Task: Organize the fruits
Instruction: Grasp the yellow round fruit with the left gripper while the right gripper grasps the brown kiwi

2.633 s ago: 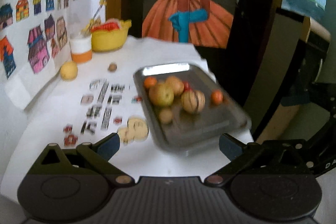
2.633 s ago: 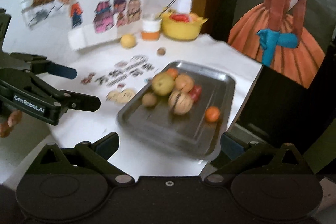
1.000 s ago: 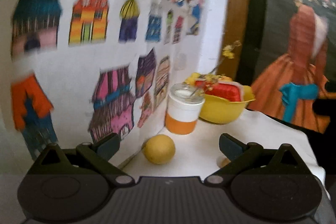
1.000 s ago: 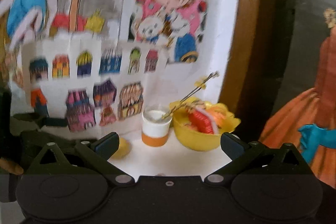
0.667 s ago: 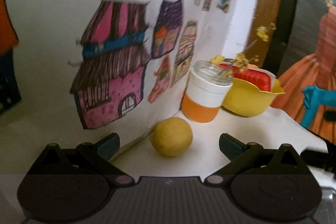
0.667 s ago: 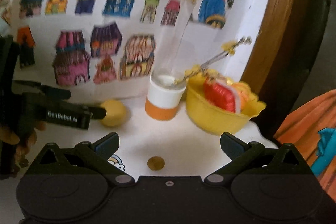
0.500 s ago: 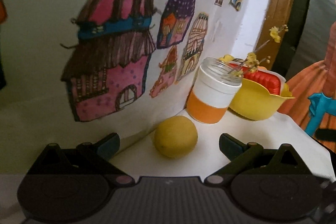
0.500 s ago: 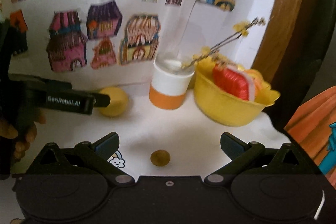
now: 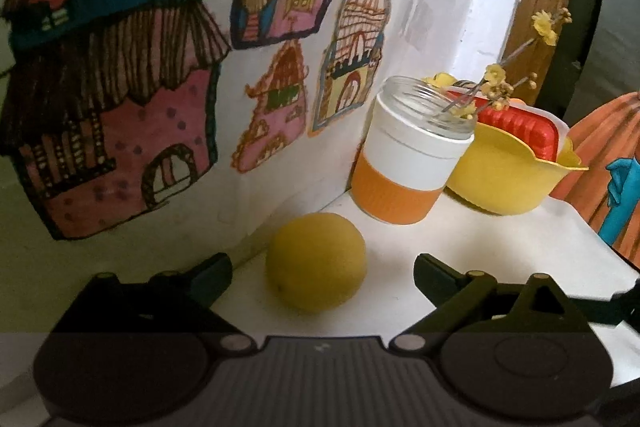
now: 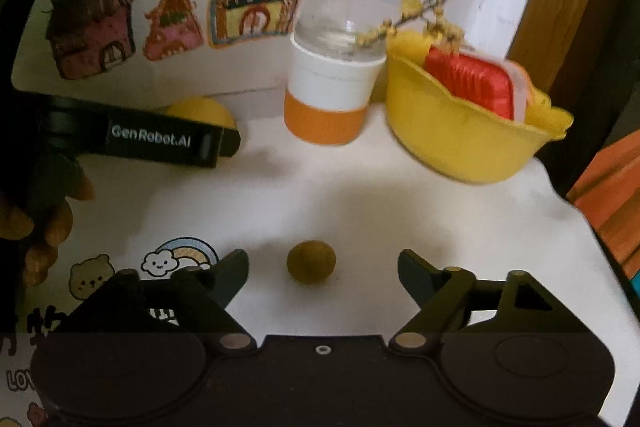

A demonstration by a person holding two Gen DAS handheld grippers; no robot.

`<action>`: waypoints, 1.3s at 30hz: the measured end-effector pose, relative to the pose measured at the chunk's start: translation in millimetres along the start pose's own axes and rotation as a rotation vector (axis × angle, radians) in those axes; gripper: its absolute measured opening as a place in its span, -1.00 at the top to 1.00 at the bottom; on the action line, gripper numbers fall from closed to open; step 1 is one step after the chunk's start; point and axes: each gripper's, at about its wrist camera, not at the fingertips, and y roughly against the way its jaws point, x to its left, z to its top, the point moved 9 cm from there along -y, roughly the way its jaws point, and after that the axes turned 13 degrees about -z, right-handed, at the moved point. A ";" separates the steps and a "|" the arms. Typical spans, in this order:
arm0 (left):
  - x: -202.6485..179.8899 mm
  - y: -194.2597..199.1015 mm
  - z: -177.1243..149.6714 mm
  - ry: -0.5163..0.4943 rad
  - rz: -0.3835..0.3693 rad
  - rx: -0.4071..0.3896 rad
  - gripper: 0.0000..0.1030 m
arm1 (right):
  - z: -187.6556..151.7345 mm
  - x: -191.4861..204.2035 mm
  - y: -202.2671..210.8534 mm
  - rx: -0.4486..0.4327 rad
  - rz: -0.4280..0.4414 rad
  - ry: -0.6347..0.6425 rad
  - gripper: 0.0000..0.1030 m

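left wrist view: the left gripper point(image 9: 322, 273) is spread wide and grips nothing; the yellow fruit point(image 9: 316, 261) sits on the white table point(image 9: 500, 247) dead ahead, its near side level with the fingertips and a little left of centre between them, hard by the wall of house drawings point(image 9: 120, 131). the fruit is nearly round, so no axis matters; my judgement is that a short push forward and a squeeze would take it. just behind it stands the orange and white cup point(image 9: 404, 163), with the yellow bowl point(image 9: 508, 179) beyond. no writing readable here

right wrist view: the right gripper point(image 10: 322, 267) is likewise wide open and empty, and the small brown fruit point(image 10: 311, 262) lies on the table straight ahead, centred between the tips and apart from both. each tool is nearest its own fruit; the left gripper shows at the left edge, its finger across the yellow fruit, marked "GenRobot.AI" point(image 10: 150, 137). a rainbow sticker point(image 10: 180, 259) and bear sticker point(image 10: 90, 277) lie on the table; letters "lo" show at the lower left, cut off
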 end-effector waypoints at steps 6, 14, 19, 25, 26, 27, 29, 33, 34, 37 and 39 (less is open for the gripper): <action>4.7 -8.8 -1.9 0.044 0.002 0.015 -0.79 | -1.5 1.3 -12.3 0.040 0.035 -0.041 -0.16; 17.7 -17.9 2.4 0.137 0.015 0.002 -0.72 | 0.2 4.3 -20.9 0.050 0.048 -0.048 0.11; 26.7 -16.4 4.4 0.164 0.027 -0.014 -0.50 | 1.5 5.0 -23.1 0.045 0.042 -0.047 0.29; 27.0 -13.4 5.8 0.178 -0.008 -0.027 -0.21 | 0.8 6.1 -21.3 0.049 0.049 -0.044 0.38; 25.7 -10.7 4.4 0.171 -0.005 -0.028 -0.21 | 0.0 6.2 -19.7 0.049 0.051 -0.043 0.38; 25.7 -9.2 3.5 0.165 -0.003 -0.030 -0.21 | -0.8 6.3 -19.2 0.050 0.053 -0.043 0.38; 25.8 -8.9 2.9 0.157 -0.003 -0.036 -0.21 | -2.3 6.3 -17.9 0.052 0.056 -0.039 0.39; 23.4 -8.5 1.3 0.155 -0.004 -0.036 -0.21 | -6.5 6.1 -15.8 0.055 0.058 -0.036 0.39; 23.4 -8.5 1.4 0.154 -0.004 -0.035 -0.21 | -7.6 5.7 -15.5 0.056 0.058 -0.037 0.39; 19.2 -6.4 -2.5 0.143 -0.002 -0.034 -0.20 | -10.6 4.2 -13.0 0.059 0.054 -0.042 0.39; 17.9 -7.4 -1.4 0.131 0.000 -0.032 -0.20 | -12.1 3.1 -8.6 0.059 0.053 -0.047 0.39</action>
